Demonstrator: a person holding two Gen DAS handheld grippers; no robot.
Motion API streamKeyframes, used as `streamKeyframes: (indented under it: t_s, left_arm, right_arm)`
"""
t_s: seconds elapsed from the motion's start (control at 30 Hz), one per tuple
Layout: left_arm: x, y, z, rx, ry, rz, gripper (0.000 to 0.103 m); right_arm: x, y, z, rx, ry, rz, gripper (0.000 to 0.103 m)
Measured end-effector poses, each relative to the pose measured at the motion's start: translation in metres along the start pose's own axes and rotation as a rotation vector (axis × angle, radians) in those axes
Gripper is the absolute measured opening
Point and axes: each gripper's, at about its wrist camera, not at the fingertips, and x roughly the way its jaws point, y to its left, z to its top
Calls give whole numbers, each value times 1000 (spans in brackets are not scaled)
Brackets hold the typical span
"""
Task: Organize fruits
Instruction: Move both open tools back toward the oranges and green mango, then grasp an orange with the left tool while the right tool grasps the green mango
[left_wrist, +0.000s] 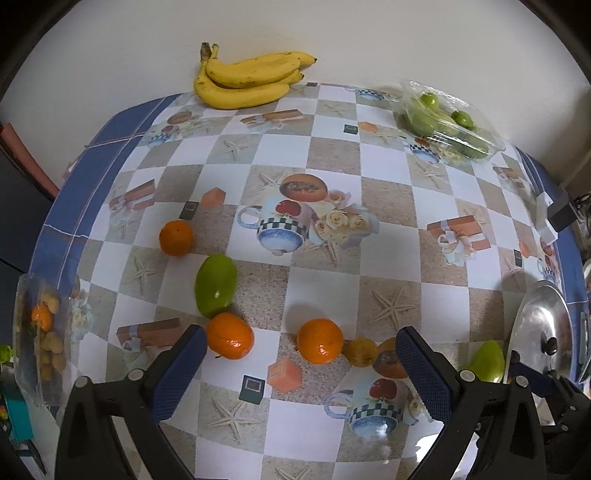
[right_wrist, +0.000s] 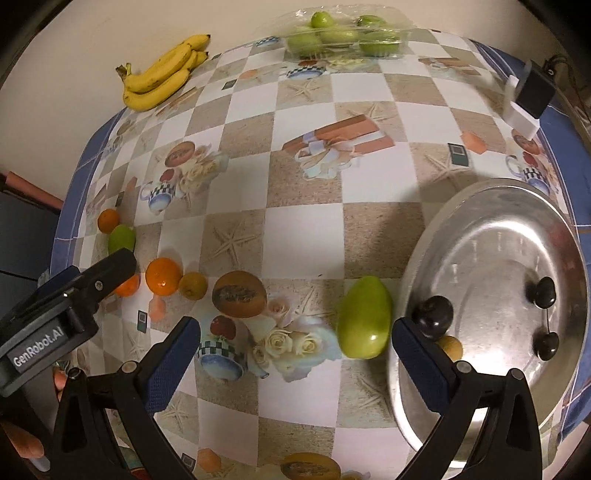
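Loose fruit lies on a patterned tablecloth (left_wrist: 288, 155). In the left wrist view: three oranges (left_wrist: 176, 237) (left_wrist: 229, 335) (left_wrist: 320, 341), a green mango (left_wrist: 215, 285), a small yellow-brown fruit (left_wrist: 359, 352) and a second green mango (left_wrist: 487, 362) beside a steel plate (left_wrist: 535, 325). My left gripper (left_wrist: 301, 363) is open and empty, just short of the near oranges. In the right wrist view my right gripper (right_wrist: 295, 354) is open and empty, with the green mango (right_wrist: 365, 317) between its fingers' line. The steel plate (right_wrist: 498, 258) holds dark round fruits (right_wrist: 433, 316) and a small yellow one (right_wrist: 450, 347).
A banana bunch (left_wrist: 247, 79) lies at the far edge by the wall. A clear pack of green fruits (left_wrist: 447, 122) sits far right. A clear bag of small fruits (left_wrist: 42, 339) sits at the left edge. A black-and-white block (right_wrist: 528, 99) stands at the right edge.
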Motion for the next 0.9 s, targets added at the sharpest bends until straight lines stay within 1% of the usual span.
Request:
streamKeyframes:
  t_s: [0.07, 0.27, 0.4, 0.8, 0.83, 0.9]
  left_arm:
    - [2, 2, 0, -3, 4, 5, 103]
    - [7, 2, 0, -4, 22, 1, 103]
    - [8, 5, 0, -14, 23, -2, 103]
    - [7, 21, 3, -67, 19, 0, 103]
    - [6, 22, 3, -72, 17, -1, 103]
    - [5, 26, 4, -87, 12, -1, 103]
  right_arm:
    - [5, -1, 0, 3, 16, -4, 103]
    - [8, -1, 0, -6, 10, -25, 103]
    - [10, 5, 2, -27, 3, -11, 103]
    - [3, 23, 6, -30, -18, 190, 103]
    - [1, 23, 7, -32, -24, 200, 103]
    - [-3, 23, 9, -37, -43, 184, 103]
